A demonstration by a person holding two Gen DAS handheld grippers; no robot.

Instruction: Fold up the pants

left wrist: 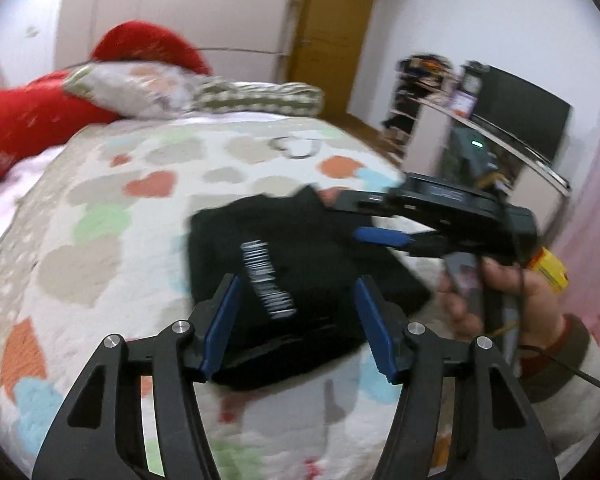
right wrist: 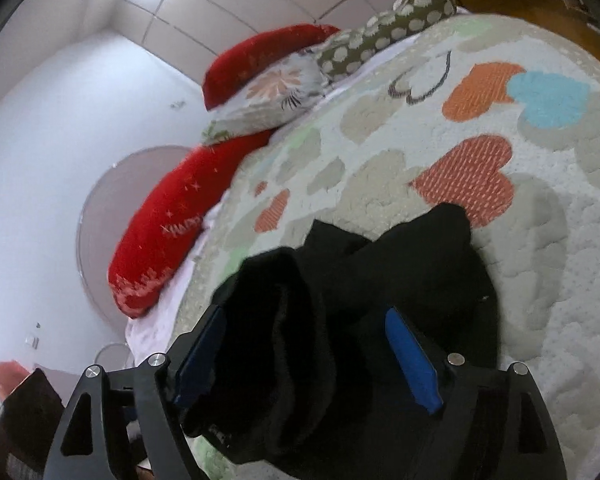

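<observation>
While your left gripper [left wrist: 298, 320] hangs with its blue pads [left wrist: 222, 324] spread wide and touching nothing, the black pants [left wrist: 300, 280] lie folded into a compact bundle on the bed directly beyond and below the fingertips, a strip of white lettering [left wrist: 268, 280] showing on the top layer. Your right gripper [left wrist: 364, 216] reaches in from the right side of that view, its jaws also parted over the far right corner of the bundle, and your hand [left wrist: 500, 292] wraps its handle, a dark cuff at the wrist. From the right wrist camera, the right gripper [right wrist: 308, 356] stands wide with the thick folded edge of the pants [right wrist: 340, 320] rising between its blue pads [right wrist: 412, 360]; the left pad sits against or just beside the cloth, though the blur and dark fabric keep you from telling whether it touches, and the right pad stands clear. Under the bundle spreads a white quilt [left wrist: 100, 220] patterned with orange, blue, green and beige hearts. At the head of the bed, well apart from the pants, rest red pillows [right wrist: 168, 224], a floral pillow [right wrist: 268, 96] and an olive spotted bolster [right wrist: 384, 36]. Beyond the bed, in the left wrist view, are a wooden door [left wrist: 332, 28] and a dark television screen [left wrist: 520, 112] on a shelf.
</observation>
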